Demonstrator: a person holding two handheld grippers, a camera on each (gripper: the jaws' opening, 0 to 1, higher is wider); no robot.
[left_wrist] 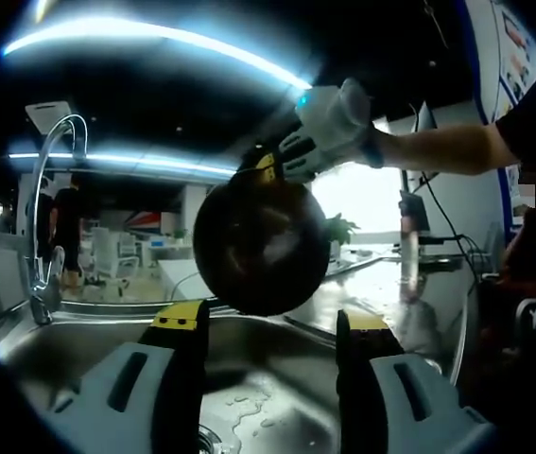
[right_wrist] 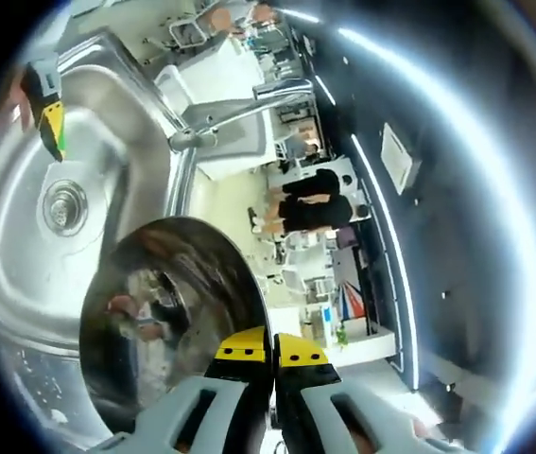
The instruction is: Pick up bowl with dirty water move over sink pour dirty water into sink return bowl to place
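Steel bowl [right_wrist: 168,312] tipped over the sink [left_wrist: 277,397], rim pinched by the right gripper [right_wrist: 269,355]; left gripper [left_wrist: 269,331] gapes.

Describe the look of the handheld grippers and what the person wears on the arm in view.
The left gripper has pale grey jaws, slotted, with black inner faces and yellow tips. The right gripper matches: grey jaws, yellow tips. From outside, its body looks white and blocky with ribbed sides. The person's arm wears a short black sleeve.

The right gripper [right_wrist: 269,352] pinches the rim of a shiny round steel bowl [right_wrist: 168,303]. The bowl is tipped above the stainless steel sink [right_wrist: 22,255].
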